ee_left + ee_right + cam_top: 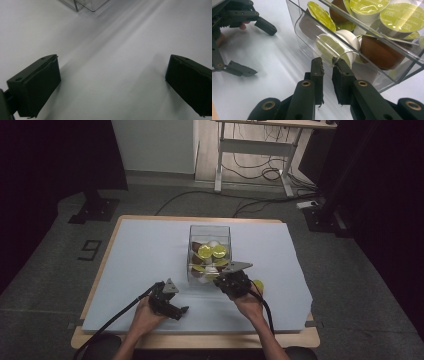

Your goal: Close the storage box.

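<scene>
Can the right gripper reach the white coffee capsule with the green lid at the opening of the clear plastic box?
Probably yes: the right gripper is right at the opening, before the white coffee capsule, nothing between.

Clear box [210, 251] near centre of tabletop [140, 250], on sheet [150, 265] covering it. Coffee capsules [211, 252] piled inside box; one capsule [338, 46] at the cutout in the near wall. Single capsule [258, 284] on sheet, right of box. Right tool [327, 66] directly before the near wall of the box. Left tool [176, 312] left of right tool, nearer the front edge, well apart from box.
</scene>
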